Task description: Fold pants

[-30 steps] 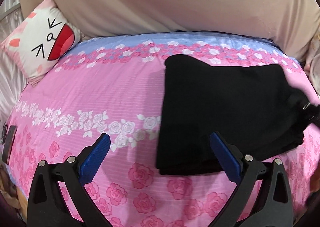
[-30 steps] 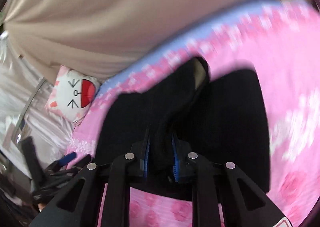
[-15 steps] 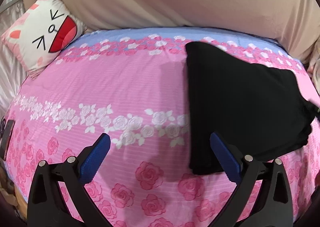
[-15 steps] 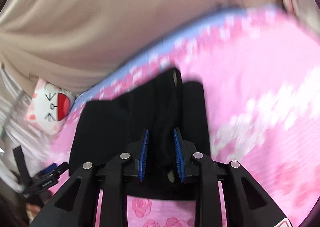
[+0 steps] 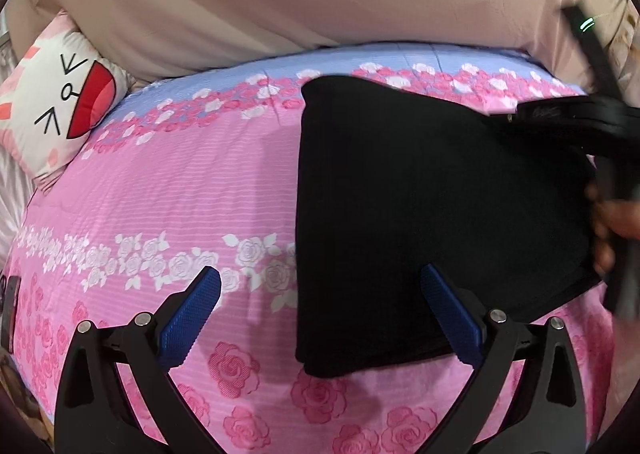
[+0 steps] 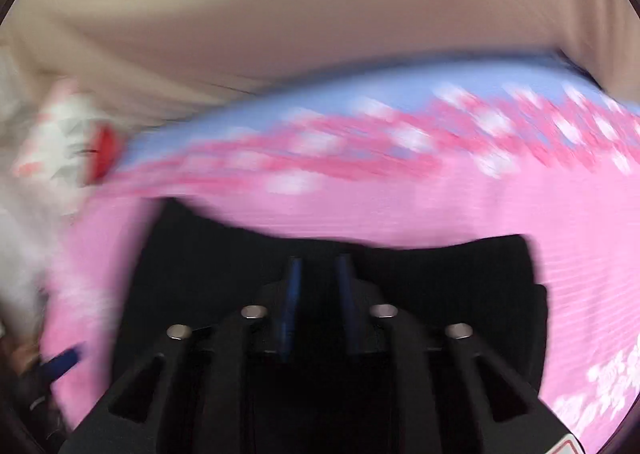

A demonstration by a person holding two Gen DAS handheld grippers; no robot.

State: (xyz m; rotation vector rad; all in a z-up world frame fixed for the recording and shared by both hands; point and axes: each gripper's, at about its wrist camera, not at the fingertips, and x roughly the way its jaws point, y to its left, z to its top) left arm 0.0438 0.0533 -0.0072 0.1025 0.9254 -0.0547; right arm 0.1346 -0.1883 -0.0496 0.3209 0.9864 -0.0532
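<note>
Left wrist view: left tongs (image 5: pixel 320 290) gape wide, empty; pants (image 5: pixel 432 222) lie folded ahead-right on bed (image 5: pixel 168 190). Right tongs (image 6: pixel 318 274) closed, nothing visibly held. Soft, light, floppy — grab at folded edge.

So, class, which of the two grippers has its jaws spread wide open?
The left gripper: its blue pads stand far apart above the pink bedspread and the black pants, gripping nothing. The right gripper has its pads close together over the pants.
</note>
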